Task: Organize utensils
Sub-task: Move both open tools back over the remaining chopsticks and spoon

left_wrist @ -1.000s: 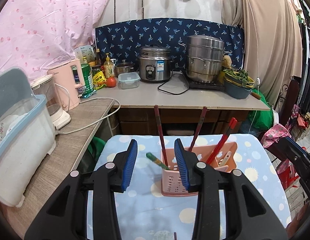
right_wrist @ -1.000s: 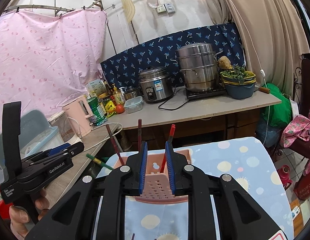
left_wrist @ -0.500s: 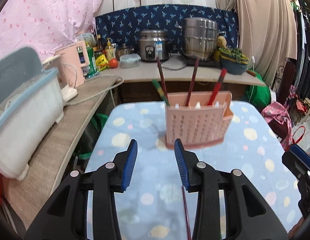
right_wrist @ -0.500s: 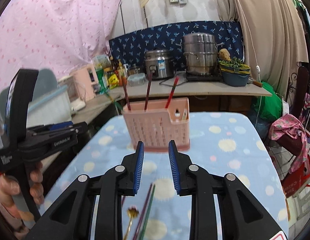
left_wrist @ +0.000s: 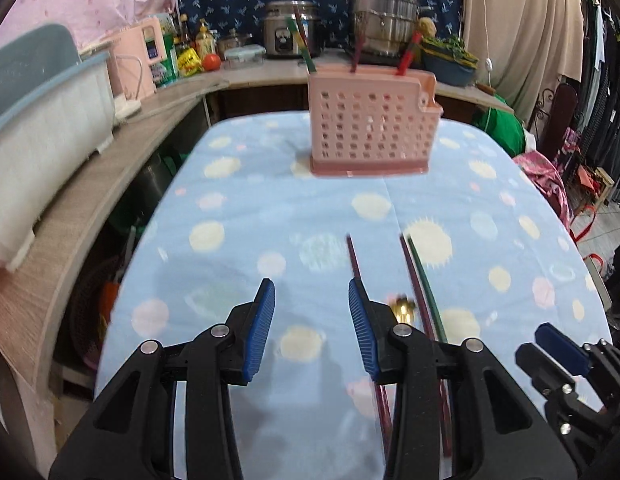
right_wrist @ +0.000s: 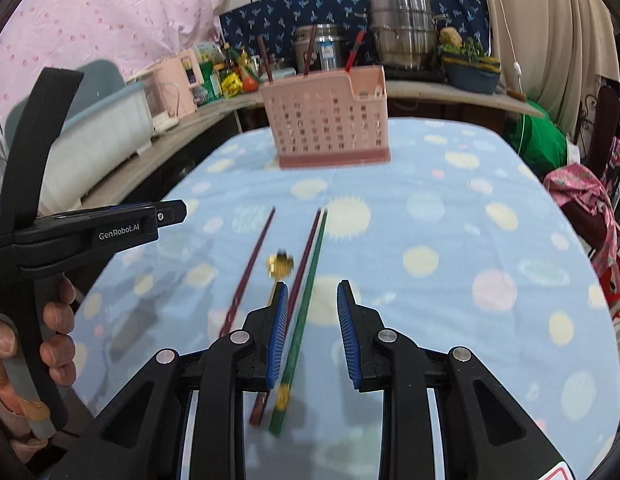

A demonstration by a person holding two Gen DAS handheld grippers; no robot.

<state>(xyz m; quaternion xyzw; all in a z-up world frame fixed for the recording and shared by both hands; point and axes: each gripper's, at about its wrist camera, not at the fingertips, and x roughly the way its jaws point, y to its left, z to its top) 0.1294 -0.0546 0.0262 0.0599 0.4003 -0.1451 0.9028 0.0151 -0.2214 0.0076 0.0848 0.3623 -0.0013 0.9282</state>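
Observation:
A pink perforated utensil holder [left_wrist: 370,124] [right_wrist: 328,120] stands at the far end of the blue spotted table, with several chopsticks upright in it. On the cloth lie a dark red chopstick [right_wrist: 250,268], another dark red one [right_wrist: 306,256], a green chopstick [right_wrist: 306,312] [left_wrist: 426,288] and a gold spoon [right_wrist: 280,264] [left_wrist: 402,306]. My left gripper [left_wrist: 312,324] is open and empty, left of these. My right gripper [right_wrist: 312,320] is open, low over the green chopstick, which runs between its jaws.
A wooden counter [left_wrist: 70,208] runs along the left with a white and blue bin [left_wrist: 38,120], a pink kettle and bottles. The back counter holds a rice cooker [left_wrist: 290,28] and a steel pot [left_wrist: 384,12]. Clothes hang at the right.
Both grippers have pulled back from the pink holder and dropped toward the near end of the table. The loose chopsticks and spoon have come into view under them.

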